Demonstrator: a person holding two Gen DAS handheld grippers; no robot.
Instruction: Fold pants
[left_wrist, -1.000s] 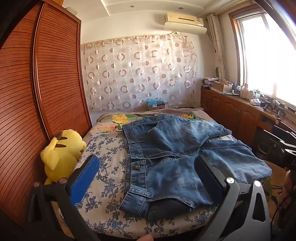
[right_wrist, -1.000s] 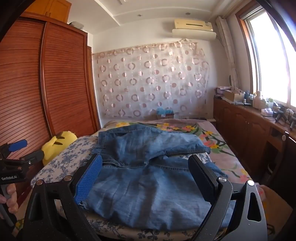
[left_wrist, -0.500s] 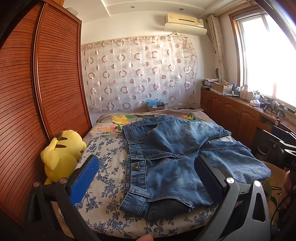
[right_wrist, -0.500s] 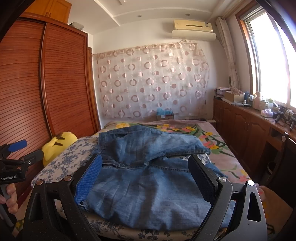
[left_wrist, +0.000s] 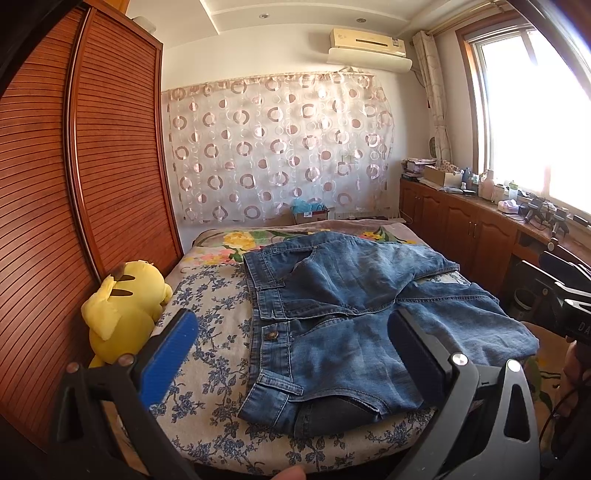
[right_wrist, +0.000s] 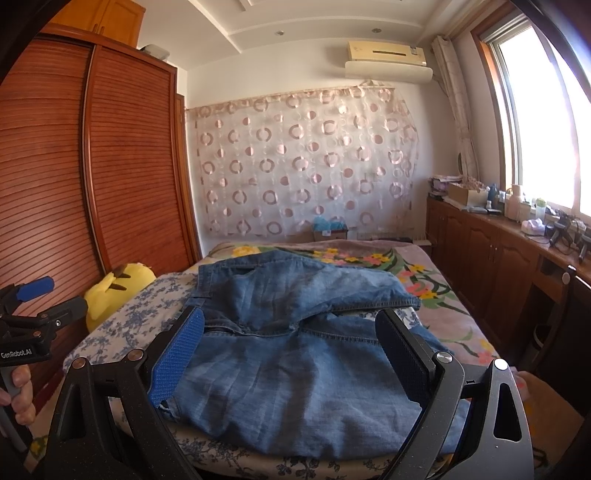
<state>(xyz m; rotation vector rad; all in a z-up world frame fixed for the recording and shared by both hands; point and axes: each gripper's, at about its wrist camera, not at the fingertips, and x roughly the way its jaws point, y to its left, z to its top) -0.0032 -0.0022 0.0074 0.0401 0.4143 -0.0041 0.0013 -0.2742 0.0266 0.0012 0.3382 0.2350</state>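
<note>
– Jeans (left_wrist: 354, 317) sprawl across the bed (left_wrist: 210, 332), waistband toward nine o'clock, legs toward three; probably laid out for folding.
– And the claws?
– Left gripper (left_wrist: 291, 347) and right gripper (right_wrist: 288, 354) both spread wide, empty, touching nothing, hovering at six o'clock. Plush toy (left_wrist: 122, 306) sits at nine.

Both wrist views look forward from the bed's (left_wrist: 207, 295) foot toward the curtain (left_wrist: 277, 147), close above the jeans (left_wrist: 351, 302); the right view sits further right, sharing wardrobe (right_wrist: 92, 166) and window.
</note>
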